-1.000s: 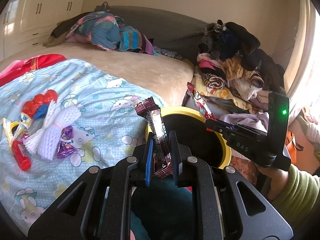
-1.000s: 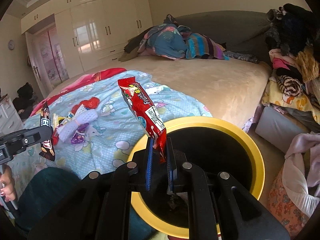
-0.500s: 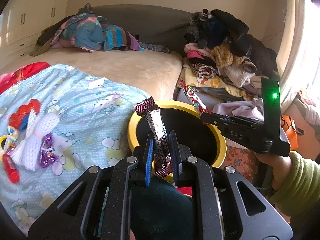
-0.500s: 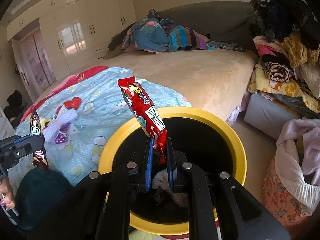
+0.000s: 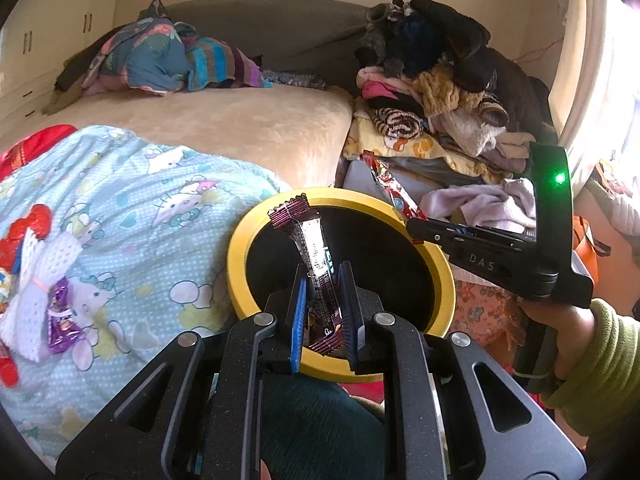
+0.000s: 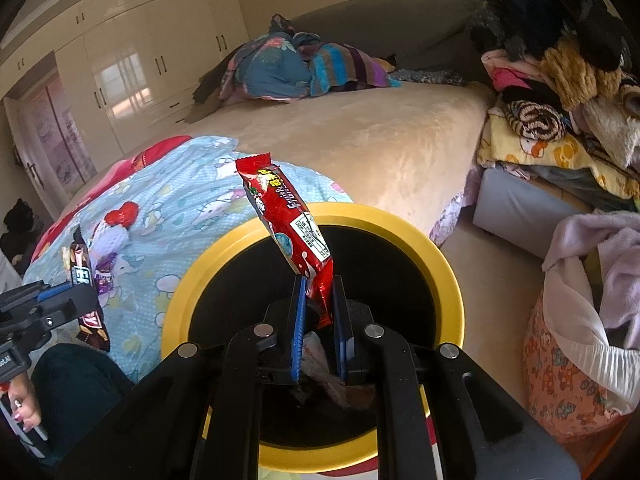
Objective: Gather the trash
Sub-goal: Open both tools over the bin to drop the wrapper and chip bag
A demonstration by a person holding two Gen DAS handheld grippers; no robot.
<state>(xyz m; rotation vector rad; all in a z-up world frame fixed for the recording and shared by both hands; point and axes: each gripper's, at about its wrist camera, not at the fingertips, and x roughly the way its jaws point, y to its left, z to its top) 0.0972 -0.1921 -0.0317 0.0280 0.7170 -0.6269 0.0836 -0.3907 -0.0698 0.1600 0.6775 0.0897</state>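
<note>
We hold two wrappers over one yellow-rimmed bin (both grippers pinching): left gripper a dark wrapper, right gripper a red wrapper.

Left hand-held gripper: matte black speckled plastic linkage arms, silver round pivot screws, blue pads lining the inner faces of both fingers. Right hand-held gripper: same build, black arms, silver screws, blue pads. Seen from the left wrist camera, the right unit's black body carries white "DAS" lettering and a lit green LED on an upright black block. Bare-skinned right hand, olive-green fleece sleeve. Left hand: bare skin, painted nails.
</note>
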